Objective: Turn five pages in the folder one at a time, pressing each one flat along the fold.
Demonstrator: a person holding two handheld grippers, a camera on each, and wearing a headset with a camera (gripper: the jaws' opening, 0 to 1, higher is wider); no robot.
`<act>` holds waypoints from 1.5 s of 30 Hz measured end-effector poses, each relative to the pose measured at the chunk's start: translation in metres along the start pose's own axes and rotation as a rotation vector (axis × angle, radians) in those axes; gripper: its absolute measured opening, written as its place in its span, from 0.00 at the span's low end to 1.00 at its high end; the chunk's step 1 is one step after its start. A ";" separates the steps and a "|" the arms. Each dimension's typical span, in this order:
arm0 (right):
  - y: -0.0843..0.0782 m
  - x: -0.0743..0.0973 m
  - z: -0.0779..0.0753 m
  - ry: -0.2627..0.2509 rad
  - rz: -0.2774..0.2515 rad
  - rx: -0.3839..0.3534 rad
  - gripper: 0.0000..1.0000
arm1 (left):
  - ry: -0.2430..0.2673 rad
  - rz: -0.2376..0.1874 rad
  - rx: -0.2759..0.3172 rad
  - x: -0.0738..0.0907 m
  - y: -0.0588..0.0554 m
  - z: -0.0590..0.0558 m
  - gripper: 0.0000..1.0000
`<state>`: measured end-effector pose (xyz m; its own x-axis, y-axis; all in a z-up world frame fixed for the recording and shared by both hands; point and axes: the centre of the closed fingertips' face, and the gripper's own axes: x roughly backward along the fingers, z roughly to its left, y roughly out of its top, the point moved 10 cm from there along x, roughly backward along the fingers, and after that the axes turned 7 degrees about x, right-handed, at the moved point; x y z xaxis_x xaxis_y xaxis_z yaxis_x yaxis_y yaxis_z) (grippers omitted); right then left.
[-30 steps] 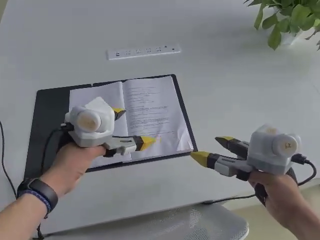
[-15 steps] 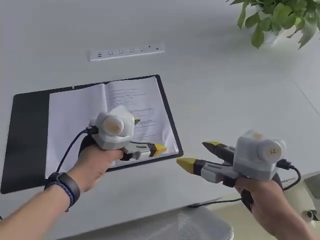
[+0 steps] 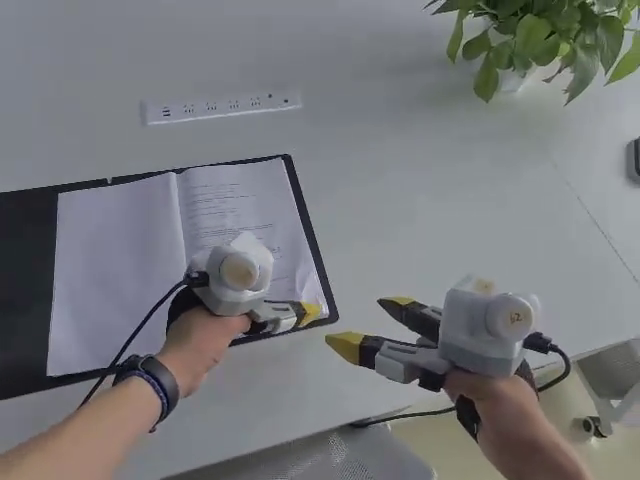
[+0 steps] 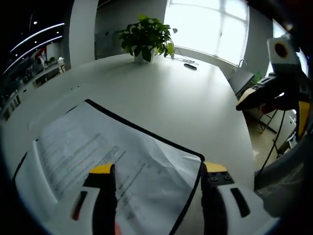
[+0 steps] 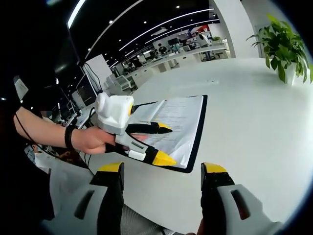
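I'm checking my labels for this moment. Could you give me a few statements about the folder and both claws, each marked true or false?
1. The folder lies open on the table. True.
2. The right claw is shut on a page. False: it is open, over bare table beside the folder.
3. The left claw is open at the near corner of the right page. True.
4. The power strip lies on the folder. False: it lies on the table beyond the folder, apart from it.
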<state>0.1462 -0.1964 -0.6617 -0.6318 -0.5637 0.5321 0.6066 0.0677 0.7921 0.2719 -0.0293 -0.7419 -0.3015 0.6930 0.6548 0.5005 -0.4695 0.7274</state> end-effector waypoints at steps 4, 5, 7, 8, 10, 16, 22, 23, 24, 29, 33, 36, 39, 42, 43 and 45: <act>-0.001 -0.002 -0.001 0.007 0.014 0.006 0.61 | 0.032 0.006 -0.090 0.000 -0.002 0.000 0.66; -0.001 -0.002 -0.001 0.010 0.016 0.006 0.61 | 0.039 0.007 -0.106 0.000 -0.002 0.000 0.66; 0.000 -0.005 -0.002 0.014 0.021 0.009 0.61 | 0.028 -0.005 -0.072 0.000 -0.002 0.001 0.65; 0.001 -0.006 -0.002 0.016 0.023 0.013 0.61 | 0.024 -0.005 -0.067 0.001 -0.001 0.002 0.65; 0.003 -0.007 -0.003 0.019 0.016 0.014 0.61 | 0.020 -0.003 -0.068 0.001 -0.001 0.002 0.65; 0.004 -0.012 -0.006 0.024 0.015 0.012 0.60 | 0.014 -0.006 -0.062 0.001 -0.001 0.003 0.65; 0.003 -0.023 -0.012 0.044 0.024 0.011 0.59 | 0.009 -0.008 -0.063 0.001 -0.001 0.004 0.65; 0.004 -0.026 -0.014 0.047 0.027 0.011 0.59 | 0.007 -0.009 -0.061 0.001 -0.001 0.004 0.65; 0.004 -0.028 -0.016 0.049 0.027 0.008 0.59 | 0.006 -0.010 -0.060 0.001 -0.001 0.004 0.65; 0.011 -0.048 -0.024 0.068 0.024 -0.001 0.57 | 0.009 -0.015 -0.058 0.001 -0.002 0.004 0.64; 0.017 -0.069 -0.033 0.091 0.024 -0.006 0.55 | 0.011 -0.015 -0.056 0.001 -0.001 0.003 0.64; 0.020 -0.083 -0.039 0.112 0.025 -0.016 0.53 | 0.012 -0.015 -0.057 0.001 -0.001 0.003 0.64; 0.021 -0.092 -0.042 0.125 0.026 -0.029 0.52 | 0.013 -0.015 -0.059 0.001 -0.002 0.003 0.64; 0.021 -0.100 -0.044 0.141 0.034 -0.044 0.51 | 0.014 -0.015 -0.060 0.000 -0.002 0.003 0.64; 0.020 -0.102 -0.044 0.144 0.034 -0.050 0.51 | 0.014 -0.015 -0.061 0.000 -0.002 0.003 0.64; 0.017 -0.107 -0.046 0.150 0.041 -0.067 0.50 | 0.015 -0.015 -0.062 0.000 -0.002 0.003 0.64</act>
<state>0.2464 -0.1729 -0.7194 -0.5297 -0.6784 0.5092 0.6643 0.0414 0.7463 0.2736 -0.0264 -0.7437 -0.3212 0.6921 0.6464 0.4450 -0.4922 0.7481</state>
